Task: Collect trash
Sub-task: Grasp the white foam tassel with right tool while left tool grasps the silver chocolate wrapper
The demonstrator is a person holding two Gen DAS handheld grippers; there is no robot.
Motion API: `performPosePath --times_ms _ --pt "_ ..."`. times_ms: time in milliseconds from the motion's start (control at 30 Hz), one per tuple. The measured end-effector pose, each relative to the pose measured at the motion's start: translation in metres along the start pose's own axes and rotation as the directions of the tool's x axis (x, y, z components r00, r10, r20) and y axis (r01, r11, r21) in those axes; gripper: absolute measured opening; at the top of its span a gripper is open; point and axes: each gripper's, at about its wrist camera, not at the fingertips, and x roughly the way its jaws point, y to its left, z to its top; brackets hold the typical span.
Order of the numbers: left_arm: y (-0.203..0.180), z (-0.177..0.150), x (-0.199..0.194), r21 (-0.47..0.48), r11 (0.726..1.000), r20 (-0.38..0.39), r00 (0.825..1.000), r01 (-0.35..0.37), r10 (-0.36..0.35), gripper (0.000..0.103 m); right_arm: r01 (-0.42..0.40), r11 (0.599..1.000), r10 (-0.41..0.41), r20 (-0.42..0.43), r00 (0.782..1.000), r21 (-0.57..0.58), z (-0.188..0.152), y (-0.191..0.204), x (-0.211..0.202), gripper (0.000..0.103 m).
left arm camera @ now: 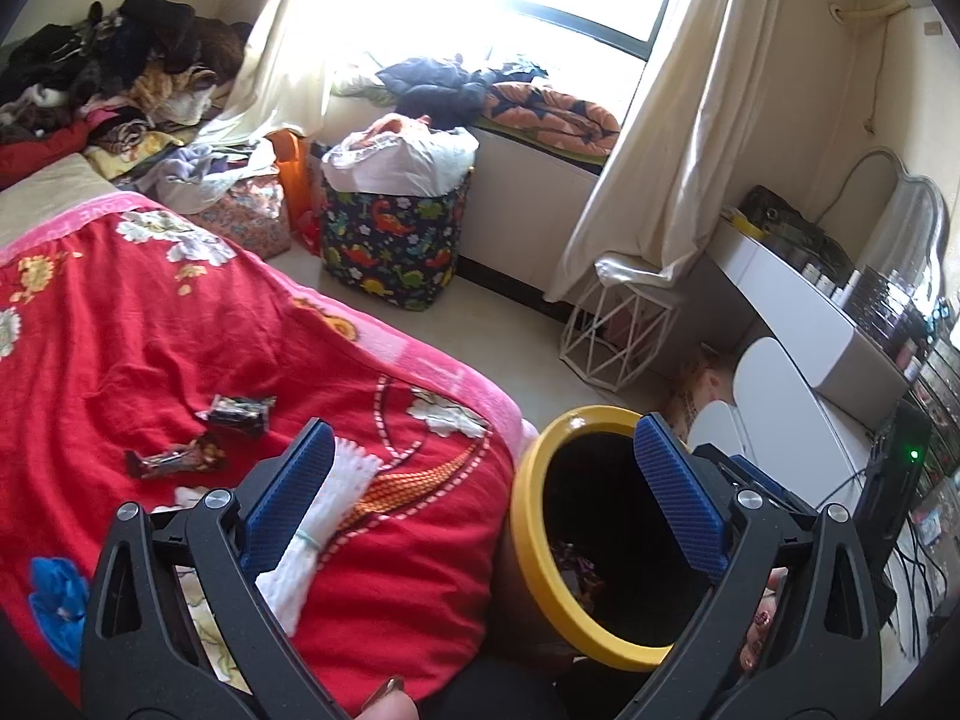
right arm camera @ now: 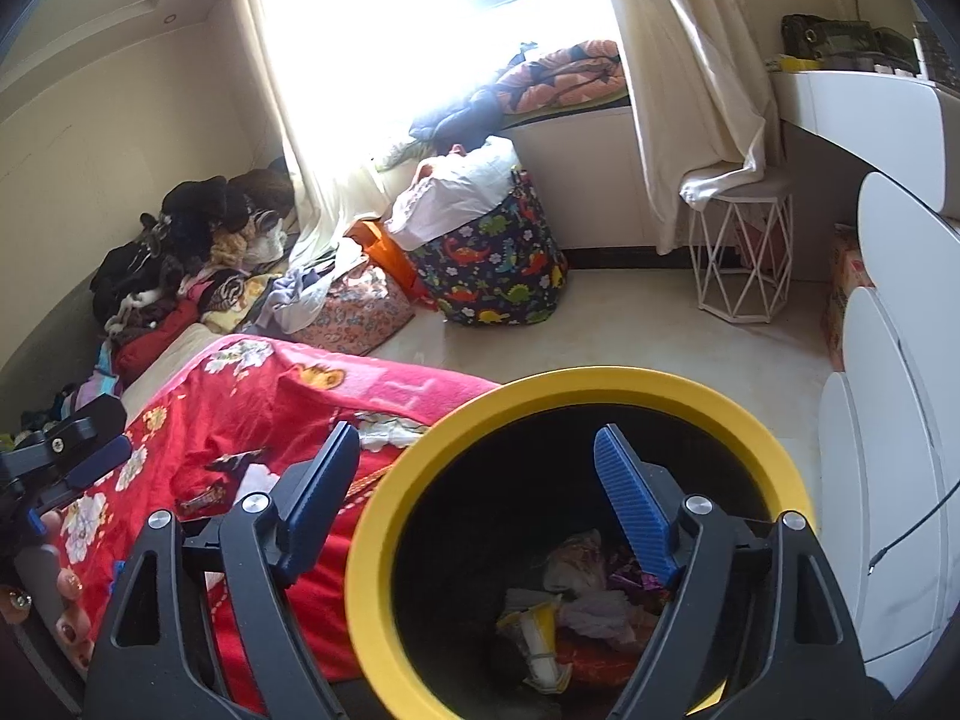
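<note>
A dark bin with a yellow rim (left arm camera: 528, 516) stands on the floor against the bed's red flowered blanket (left arm camera: 150, 330). My left gripper (left arm camera: 485, 438) is wide open and empty, one finger over the blanket, the other over the bin's mouth. On the blanket lie two dark snack wrappers (left arm camera: 237, 411) (left arm camera: 174, 459) and a white foam net sleeve (left arm camera: 324, 516) beside the left finger. My right gripper (right arm camera: 480, 438) hangs open over the bin's rim (right arm camera: 384, 516) with nothing between its fingers. Crumpled wrappers and paper (right arm camera: 576, 594) lie at the bin's bottom.
A dinosaur-print basket (left arm camera: 390, 240) full of laundry stands by the window. A white wire stool (left arm camera: 618, 324) and a white desk (left arm camera: 810, 312) are to the right, with cables (left arm camera: 918, 540) on the floor. Clothes (left arm camera: 120, 72) are piled at the bed's far end.
</note>
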Motion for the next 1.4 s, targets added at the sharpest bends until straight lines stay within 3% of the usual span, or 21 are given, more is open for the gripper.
performPosePath --times_ms 567,967,1133,1233,1400 --pt "0.078 0.013 -0.019 -0.091 0.985 0.052 0.987 -0.145 0.15 0.092 -0.176 0.973 0.16 -0.113 0.981 -0.152 -0.007 0.109 0.028 0.082" --pt "0.123 0.015 -0.028 -0.127 0.968 0.061 0.973 -0.215 0.224 0.092 -0.223 0.95 0.18 -0.198 0.963 -0.217 -0.025 0.165 0.061 0.085" --pt "0.147 0.008 -0.021 -0.147 0.954 0.016 0.964 -0.262 0.267 0.092 -0.228 0.951 0.175 -0.243 0.954 -0.211 -0.032 0.17 0.079 0.085" --pt "0.162 0.002 -0.012 -0.163 0.943 -0.034 0.957 -0.289 0.287 0.08 -0.238 0.947 0.174 -0.282 0.944 -0.214 -0.039 0.177 0.093 0.085" --pt "0.181 -0.01 0.006 -0.185 0.938 -0.112 0.955 -0.292 0.275 0.072 -0.258 0.94 0.171 -0.348 0.922 -0.222 -0.057 0.188 0.116 0.085"
